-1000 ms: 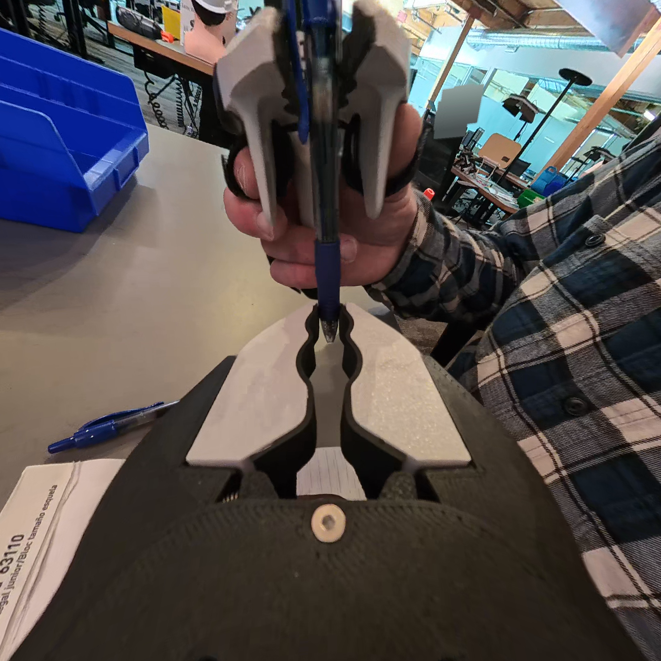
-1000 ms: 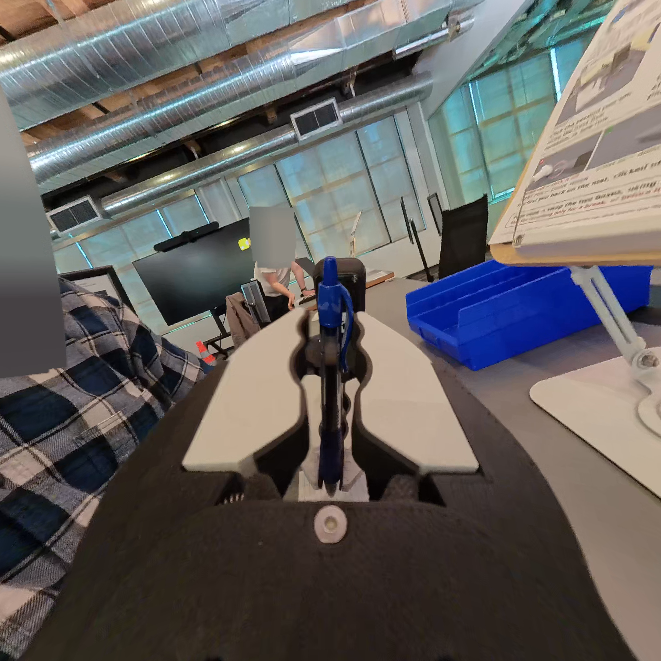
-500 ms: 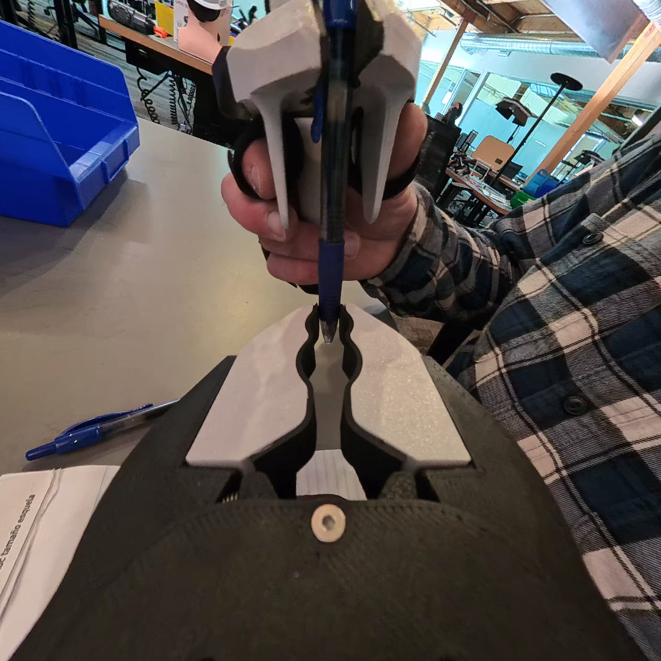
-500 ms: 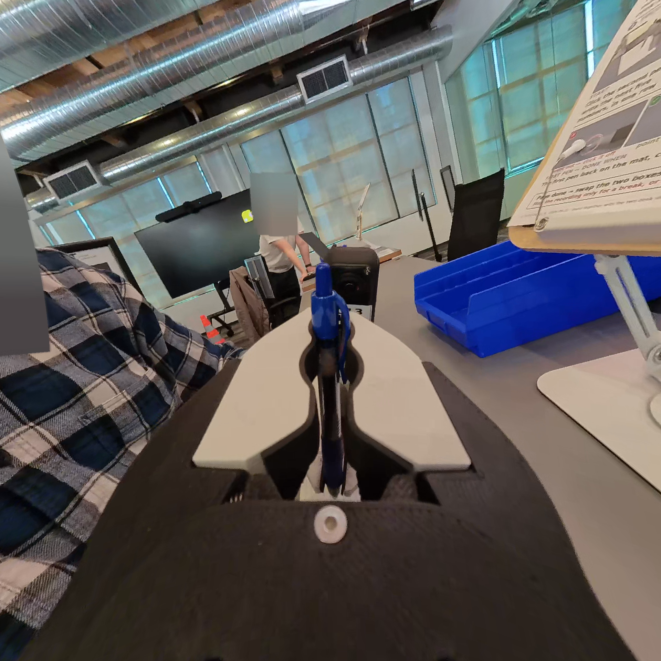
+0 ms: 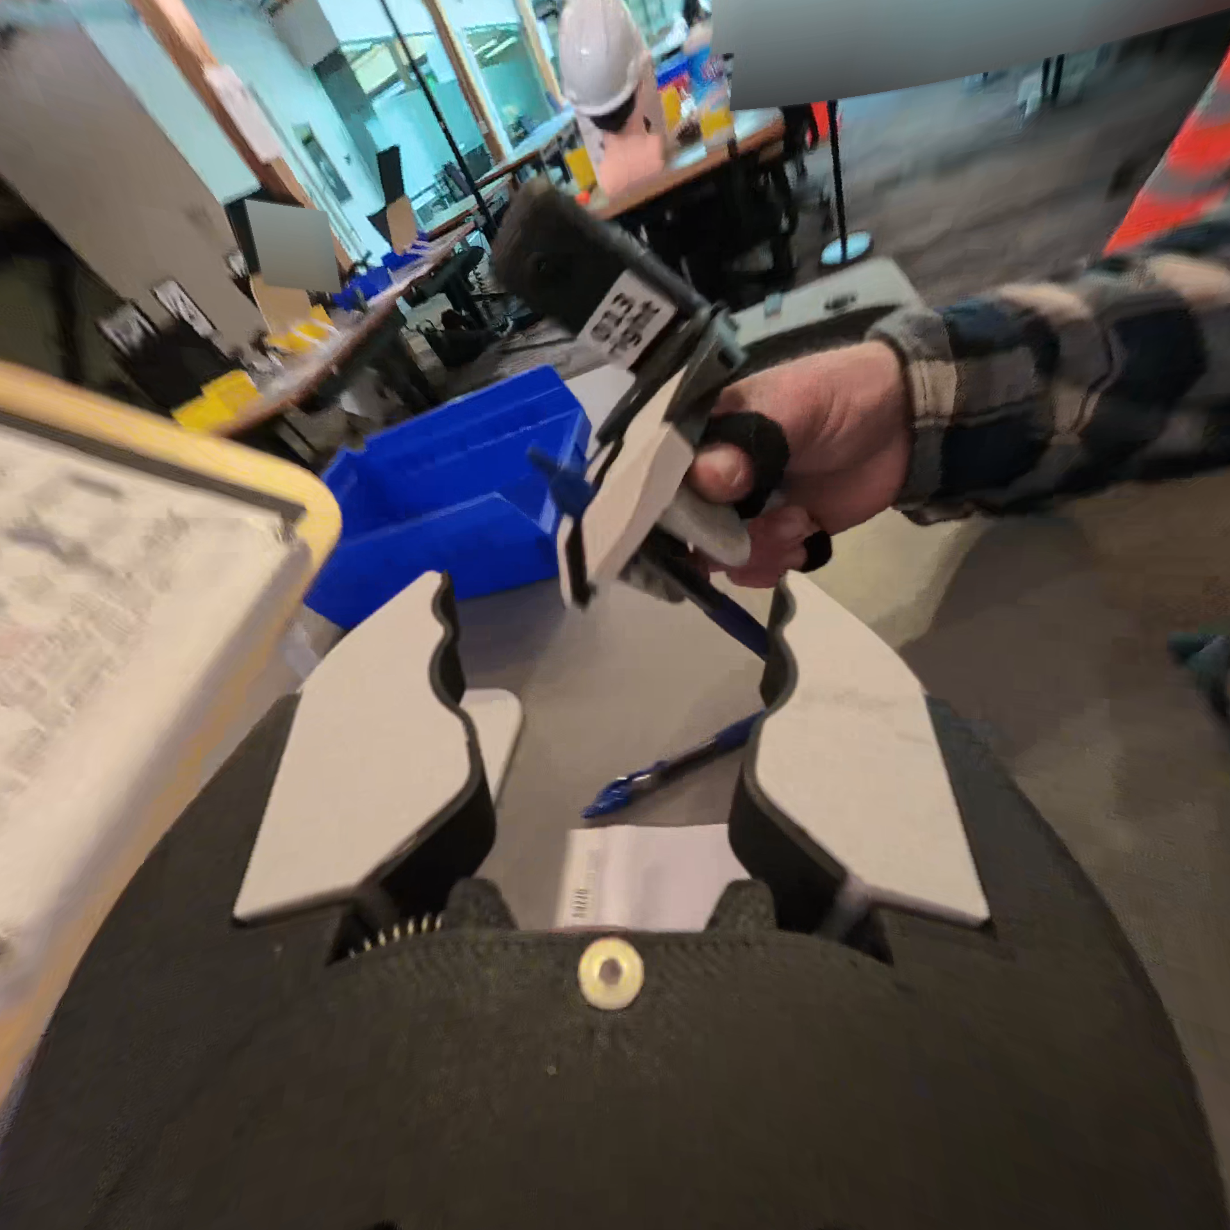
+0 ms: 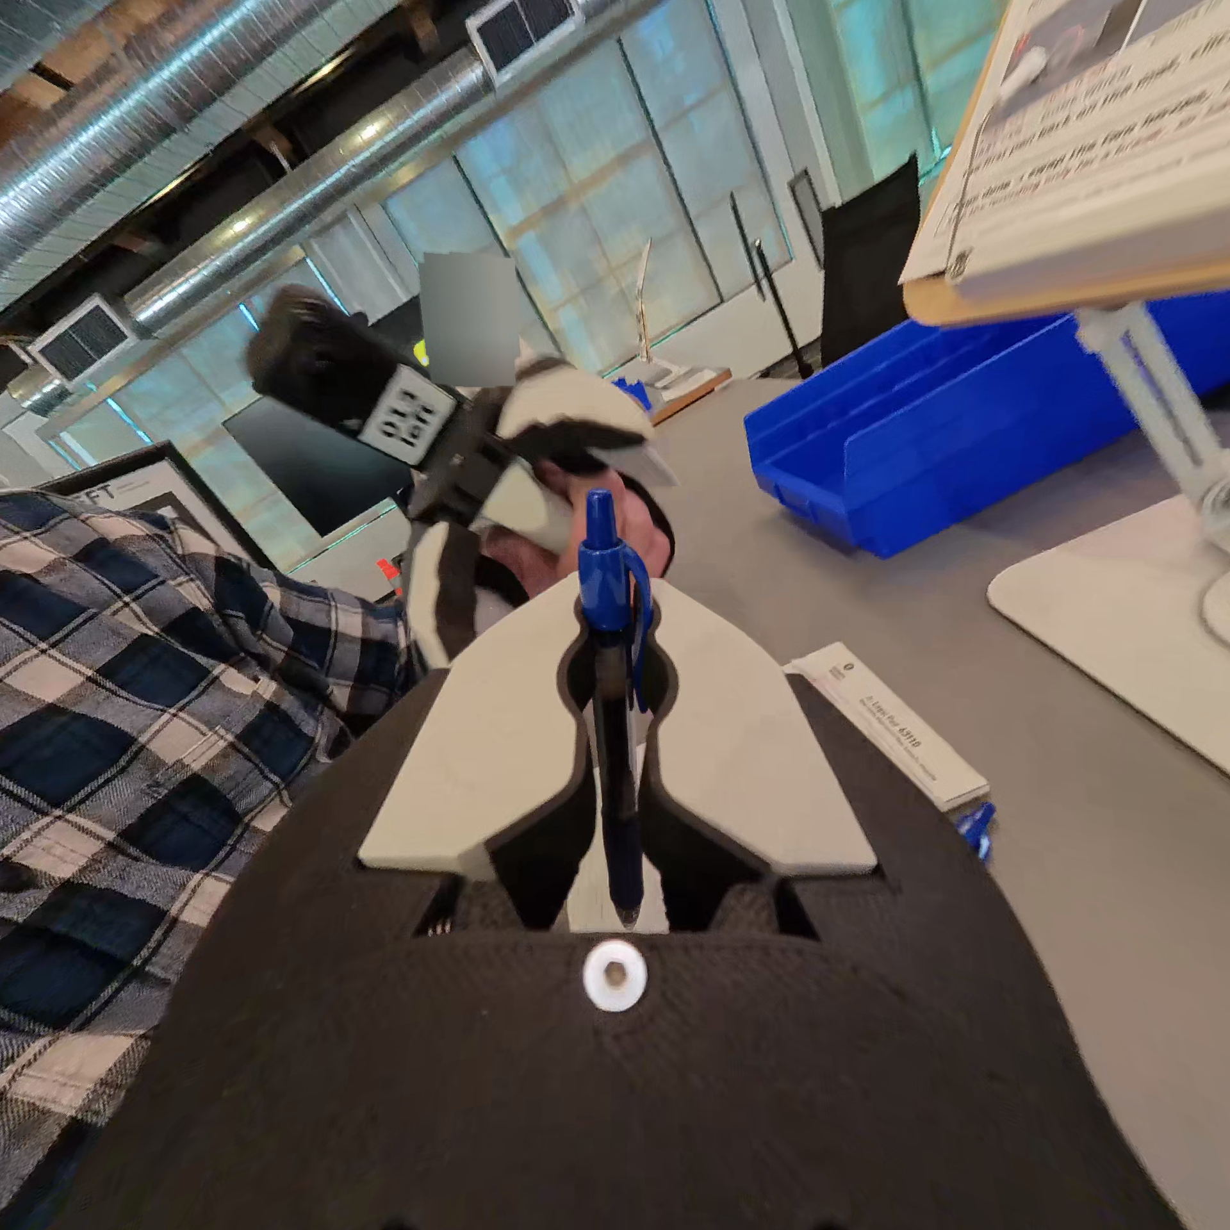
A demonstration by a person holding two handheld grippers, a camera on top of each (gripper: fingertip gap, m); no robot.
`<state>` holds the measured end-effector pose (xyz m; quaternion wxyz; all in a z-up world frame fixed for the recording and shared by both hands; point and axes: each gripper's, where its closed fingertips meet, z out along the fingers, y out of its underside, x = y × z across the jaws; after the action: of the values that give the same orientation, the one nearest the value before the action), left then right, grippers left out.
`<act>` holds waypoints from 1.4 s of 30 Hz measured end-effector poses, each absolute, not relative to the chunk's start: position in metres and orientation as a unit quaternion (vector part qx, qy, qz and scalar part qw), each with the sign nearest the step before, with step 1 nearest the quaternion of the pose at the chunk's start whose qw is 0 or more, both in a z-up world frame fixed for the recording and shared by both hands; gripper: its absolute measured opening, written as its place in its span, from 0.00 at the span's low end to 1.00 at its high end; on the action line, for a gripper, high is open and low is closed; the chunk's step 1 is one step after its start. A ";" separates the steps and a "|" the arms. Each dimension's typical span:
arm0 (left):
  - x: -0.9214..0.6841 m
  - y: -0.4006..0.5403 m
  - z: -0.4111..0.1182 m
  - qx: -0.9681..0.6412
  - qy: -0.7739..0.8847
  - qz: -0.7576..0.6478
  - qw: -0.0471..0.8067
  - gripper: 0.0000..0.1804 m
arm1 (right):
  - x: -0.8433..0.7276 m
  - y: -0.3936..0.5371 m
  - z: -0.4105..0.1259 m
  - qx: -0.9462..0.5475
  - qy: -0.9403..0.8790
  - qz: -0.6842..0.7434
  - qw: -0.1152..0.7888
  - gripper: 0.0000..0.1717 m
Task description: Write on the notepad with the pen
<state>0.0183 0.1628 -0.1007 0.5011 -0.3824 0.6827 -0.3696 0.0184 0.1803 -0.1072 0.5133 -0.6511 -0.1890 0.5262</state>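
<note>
Now the left tongs (image 5: 612,639) have spread off the pen (image 6: 615,719), leaving the right tongs (image 6: 615,639) pinching it, ready for the notepad (image 6: 885,725).

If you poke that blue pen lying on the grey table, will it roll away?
Probably a little. The slim blue plastic pen lying on the smooth grey table has a round barrel, so a sideways poke should roll it. Its clip would likely catch and stop it soon. It looks light and stiff, so it should slide easily rather than bend.
</note>
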 end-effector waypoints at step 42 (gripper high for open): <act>-0.062 0.209 -0.262 -0.406 0.856 -0.138 0.288 0.55 | 0.016 0.174 -0.111 -0.656 -0.187 0.537 0.496 0.06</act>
<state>-0.0618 0.2086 -0.2624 0.2884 -0.4061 0.8561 -0.1381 0.0163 0.1741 -0.1105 0.4965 -0.6559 -0.1872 0.5369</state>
